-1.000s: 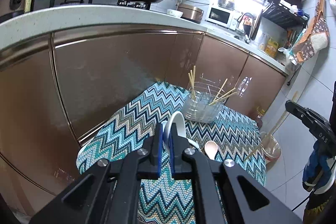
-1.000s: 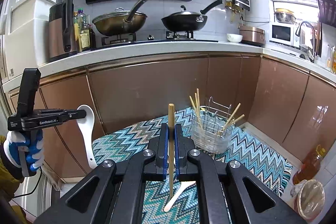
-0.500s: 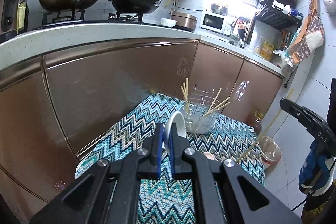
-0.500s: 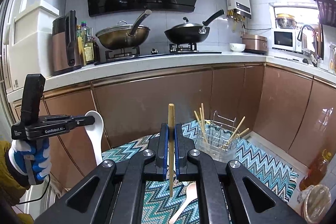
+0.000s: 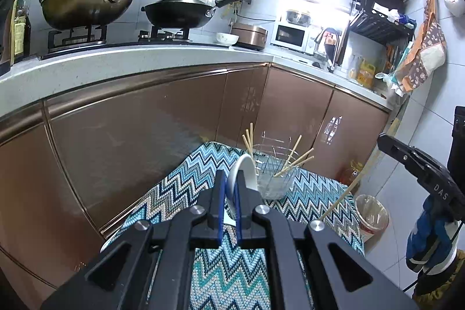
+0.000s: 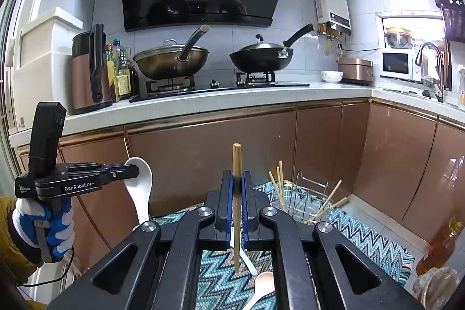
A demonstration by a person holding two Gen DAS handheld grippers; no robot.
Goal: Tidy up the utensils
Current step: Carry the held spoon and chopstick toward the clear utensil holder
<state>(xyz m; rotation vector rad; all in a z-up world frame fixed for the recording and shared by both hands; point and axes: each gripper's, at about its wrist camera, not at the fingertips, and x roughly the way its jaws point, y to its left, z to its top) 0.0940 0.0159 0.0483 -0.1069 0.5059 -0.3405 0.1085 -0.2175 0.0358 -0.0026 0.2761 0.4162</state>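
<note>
My left gripper is shut on a white ceramic spoon, held in the air above the zigzag-patterned table; it also shows in the right wrist view. My right gripper is shut on a wooden chopstick, held upright; the chopstick also shows in the left wrist view. A wire utensil basket with several chopsticks stands at the table's far end. A pale wooden spoon lies on the cloth below my right gripper.
Brown cabinet fronts close in the table at the back and left. The counter above carries two woks, a kettle and a microwave. A bin and an oil bottle stand on the floor to the right.
Both grippers have risen, holding the spoon and the chopstick. The table and basket now sit lower and farther in both views.
</note>
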